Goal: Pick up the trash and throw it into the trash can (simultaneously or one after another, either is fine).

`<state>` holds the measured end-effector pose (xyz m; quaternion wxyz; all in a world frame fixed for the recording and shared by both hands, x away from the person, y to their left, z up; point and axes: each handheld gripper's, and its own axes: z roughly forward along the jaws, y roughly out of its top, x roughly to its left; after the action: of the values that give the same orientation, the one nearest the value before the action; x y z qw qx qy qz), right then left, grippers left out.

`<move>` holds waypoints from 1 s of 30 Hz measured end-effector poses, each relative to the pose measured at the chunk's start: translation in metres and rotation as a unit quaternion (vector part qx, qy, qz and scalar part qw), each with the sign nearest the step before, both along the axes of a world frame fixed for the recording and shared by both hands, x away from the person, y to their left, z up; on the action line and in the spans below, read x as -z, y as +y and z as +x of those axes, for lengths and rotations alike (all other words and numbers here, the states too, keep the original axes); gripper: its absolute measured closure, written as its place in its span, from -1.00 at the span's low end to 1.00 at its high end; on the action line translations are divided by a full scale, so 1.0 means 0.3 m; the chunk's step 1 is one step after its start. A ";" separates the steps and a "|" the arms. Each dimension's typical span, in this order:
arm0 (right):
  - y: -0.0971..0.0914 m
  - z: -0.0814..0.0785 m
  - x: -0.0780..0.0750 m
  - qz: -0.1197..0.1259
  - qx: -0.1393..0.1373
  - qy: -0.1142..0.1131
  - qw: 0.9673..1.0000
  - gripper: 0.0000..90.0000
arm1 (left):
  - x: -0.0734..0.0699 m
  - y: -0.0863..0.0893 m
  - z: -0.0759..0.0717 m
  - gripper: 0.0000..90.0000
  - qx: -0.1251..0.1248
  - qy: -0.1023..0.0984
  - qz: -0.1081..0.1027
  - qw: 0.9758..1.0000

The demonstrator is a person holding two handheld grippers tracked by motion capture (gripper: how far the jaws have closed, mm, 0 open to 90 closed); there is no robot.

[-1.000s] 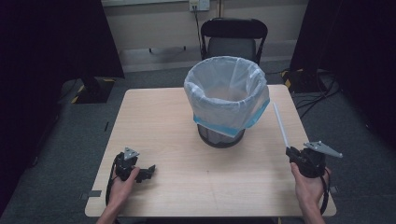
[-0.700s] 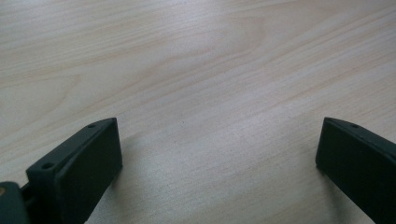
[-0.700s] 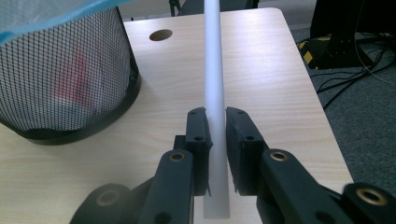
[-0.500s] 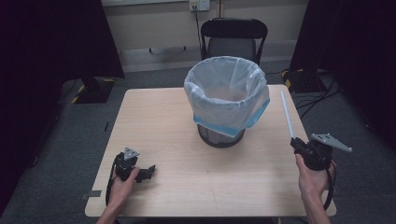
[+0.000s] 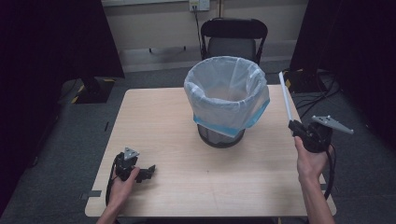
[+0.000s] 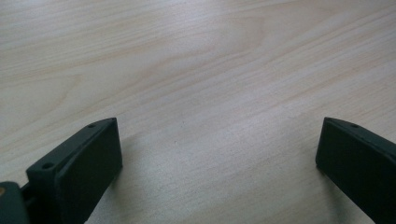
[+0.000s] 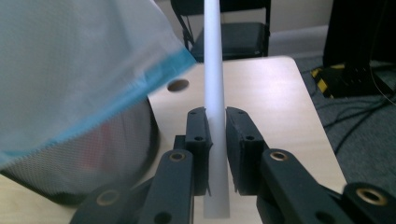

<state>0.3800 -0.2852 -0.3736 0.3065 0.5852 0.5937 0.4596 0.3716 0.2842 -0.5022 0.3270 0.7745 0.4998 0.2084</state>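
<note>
Work in hand: a white tube [image 5: 285, 96] is carried by the right gripper [image 5: 293, 125] beside a lined bin [image 5: 227, 100], judged to be on its way into the bin.
White tube: clamped near its lower end, so most of its length stands free above the jaws; it tilts slightly toward the bin, its top about level with the rim, apart from the liner.
Right gripper: jaws closed on the tube [image 7: 215, 112], pads pressing both sides; it is held off the table's right edge, probably so the long tube clears the rim.
Left gripper [image 5: 148, 171]: jaws wide apart, nothing between them; it rests low over the bare table [image 6: 196, 70] near the front left corner, seemingly kept out of the way.
Bin: stands at the middle of the table's far half; the clear, blue-edged liner [image 7: 93, 74] folds over the rim, keeping the mouth open.
Chair [image 5: 233, 39]: behind the table, uninvolved.
</note>
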 end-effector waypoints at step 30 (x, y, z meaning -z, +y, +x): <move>0.161 0.088 -0.315 0.027 -0.131 -0.103 0.986 0.79 | 0.000 0.000 0.000 -1.00 0.000 0.000 0.000 1.000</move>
<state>0.4066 -0.2368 -0.2791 0.2869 0.4599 0.6181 0.5694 0.3716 0.2842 -0.5021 0.3268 0.7747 0.4997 0.2083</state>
